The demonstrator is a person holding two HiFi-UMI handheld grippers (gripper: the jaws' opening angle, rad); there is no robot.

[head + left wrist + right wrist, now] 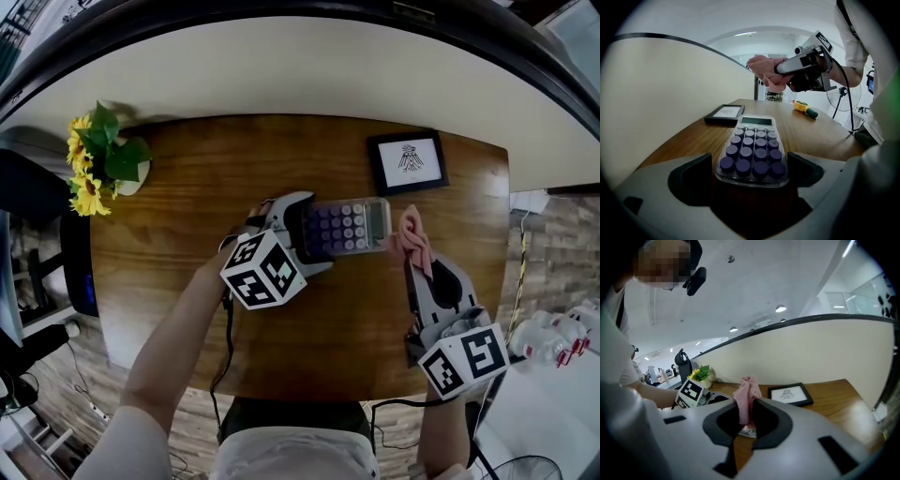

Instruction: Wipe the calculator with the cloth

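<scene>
Head view, query: locate the task items.
Reply: The calculator [352,226] lies flat on the desk [187,281]. The left claw [314,232] straddles its keypad end. The right claw [412,261] carries the pink cloth [412,236] just beside the display end.
Left gripper view, query: claw state?
Reply: Jaws apart, one each side of the calculator [752,150], close to its edges. The cloth [766,70] hangs in the air beyond the display, clear of it.
Right gripper view, query: grip and progress?
Reply: Jaws closed on the cloth [746,397], which stands bunched above them. Judged status: calculator bracketed, cloth positioned, no wiping contact now. The wiping pass is left to do.
</scene>
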